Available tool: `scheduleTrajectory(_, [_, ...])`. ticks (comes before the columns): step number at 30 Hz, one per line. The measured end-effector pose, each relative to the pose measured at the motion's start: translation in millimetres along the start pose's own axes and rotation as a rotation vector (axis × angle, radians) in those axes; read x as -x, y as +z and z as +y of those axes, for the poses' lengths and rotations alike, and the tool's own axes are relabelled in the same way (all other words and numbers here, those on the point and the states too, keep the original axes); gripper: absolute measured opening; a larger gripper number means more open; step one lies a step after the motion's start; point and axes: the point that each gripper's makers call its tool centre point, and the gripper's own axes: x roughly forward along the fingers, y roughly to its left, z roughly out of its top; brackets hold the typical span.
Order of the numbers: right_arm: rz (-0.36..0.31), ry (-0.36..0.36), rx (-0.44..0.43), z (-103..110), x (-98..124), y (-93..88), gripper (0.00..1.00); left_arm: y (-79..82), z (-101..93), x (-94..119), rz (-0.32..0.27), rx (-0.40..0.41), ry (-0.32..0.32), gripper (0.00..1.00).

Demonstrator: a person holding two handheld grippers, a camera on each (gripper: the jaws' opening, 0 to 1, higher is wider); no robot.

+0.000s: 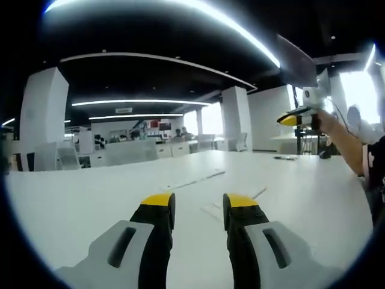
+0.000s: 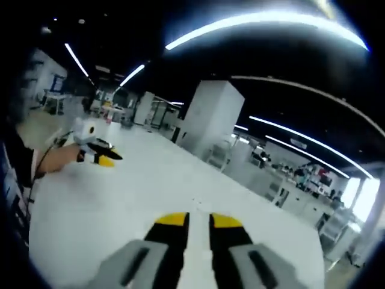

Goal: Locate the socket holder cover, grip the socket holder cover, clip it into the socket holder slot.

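Left gripper [image 1: 198, 208] sits low in the bottom middle of its view, yellow-tipped jaws spread a bit with nothing between them, just bare white counter [image 1: 108, 192] underneath. Right gripper [image 2: 197, 221] is similar in its own view, but with the jaws nearly together, a thin gap, also holding nothing.

Each one also shows up in the other's view: the right gripper at the upper right of the left view, held up by a hand, and the left gripper at the middle left of the right view.

Honestly I can't spot the socket holder cover or the holder anywhere; past the jaws there are only a few thin faint marks on the counter, too small to tell. Beyond that, desks, chairs and white pillars [image 2: 210, 117] far back.

Biggest risk I'd guess: both cameras are pointed out across the room, so any reach now would be blind and could close on nothing.
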Motion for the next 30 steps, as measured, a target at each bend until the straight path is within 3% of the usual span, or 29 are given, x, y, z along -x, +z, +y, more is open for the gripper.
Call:
scheduleTrajectory(8, [-0.052,-0.025,0.012,10,27,-6.4,0.21,6.8,-3.9,2,-0.036,0.019,-0.021,0.32])
scheduleTrajectory(12, [-0.128,-0.053,-0.021,10,42,-9.7,0.25,15.6,-8.0,6,-0.082,0.034,-0.034,0.32])
scheduleTrajectory(18, [-0.206,-0.070,-0.061,8,41,-39.8,0.33,20.7,-7.8,8,-0.100,0.056,-0.034,0.32])
scheduleTrajectory(22, [-0.209,-0.076,-0.109,5,38,-58.3,0.35,16.4,-3.2,8,-0.073,0.044,-0.001,0.36])
scheduleTrajectory(30, [-0.219,-0.063,-0.114,6,41,-57.9,0.38,14.8,-6.3,6,-0.072,0.023,-0.005,0.45])
